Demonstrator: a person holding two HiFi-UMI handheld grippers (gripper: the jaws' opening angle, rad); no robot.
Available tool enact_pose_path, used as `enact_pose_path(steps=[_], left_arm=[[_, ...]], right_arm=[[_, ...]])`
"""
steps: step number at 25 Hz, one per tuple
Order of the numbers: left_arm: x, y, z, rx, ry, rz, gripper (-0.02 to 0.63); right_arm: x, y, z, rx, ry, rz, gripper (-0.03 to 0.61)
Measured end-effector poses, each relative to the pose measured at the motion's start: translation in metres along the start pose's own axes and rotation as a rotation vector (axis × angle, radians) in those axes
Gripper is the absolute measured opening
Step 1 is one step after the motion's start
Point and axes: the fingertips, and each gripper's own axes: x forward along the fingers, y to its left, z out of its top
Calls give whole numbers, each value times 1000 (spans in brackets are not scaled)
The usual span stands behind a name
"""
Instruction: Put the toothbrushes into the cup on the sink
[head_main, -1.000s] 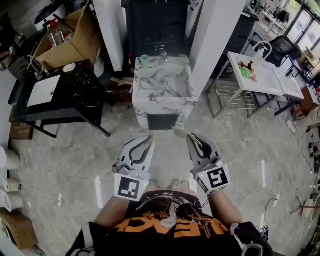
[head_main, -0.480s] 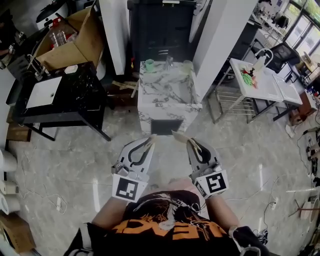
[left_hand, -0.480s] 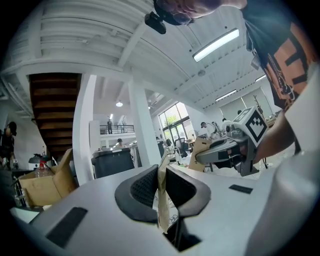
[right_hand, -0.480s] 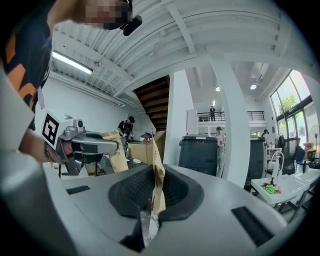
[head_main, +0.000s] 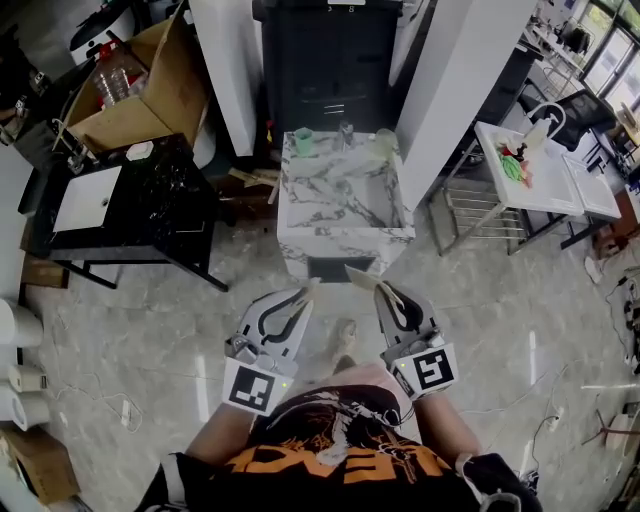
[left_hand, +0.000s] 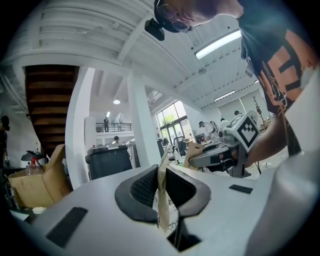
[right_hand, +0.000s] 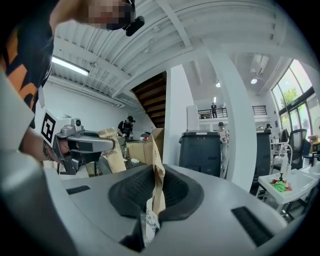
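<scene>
A marble sink (head_main: 341, 232) stands ahead on the floor, with a green cup (head_main: 303, 141) at its back left corner beside the faucet (head_main: 346, 131). My left gripper (head_main: 304, 293) is shut on a toothbrush in a brown paper packet (left_hand: 162, 200), which sticks up between the pads. Another brown paper toothbrush packet (right_hand: 154, 170) is held the same way by my shut right gripper (head_main: 379, 287). Both grippers hang side by side at waist height, well short of the sink. Each gripper view shows the other gripper (left_hand: 222, 154) (right_hand: 82, 144) with its packet.
A black table with a white basin (head_main: 130, 195) stands at the left, with an open cardboard box (head_main: 140, 95) behind it. A white table (head_main: 545, 170) is at the right. White pillars (head_main: 455, 80) flank a dark cabinet (head_main: 330, 60) behind the sink. Cables lie on the floor.
The sink has come nearer and lower in the head view as the person walks toward it. A foot now shows between the grippers. Both grips are unchanged.
</scene>
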Motion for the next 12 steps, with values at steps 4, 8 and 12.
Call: enact_pose_path(steps=[4, 8, 12], left_arm=[[48, 26, 0, 14, 15, 10, 49], [102, 56, 7, 44, 34, 37, 49], [158, 78, 13, 34, 18, 81, 49]], right_arm=[[45, -41, -6, 38, -21, 43, 43], [81, -90, -3, 21, -12, 89, 43], [109, -148, 1, 13, -37, 112, 43]])
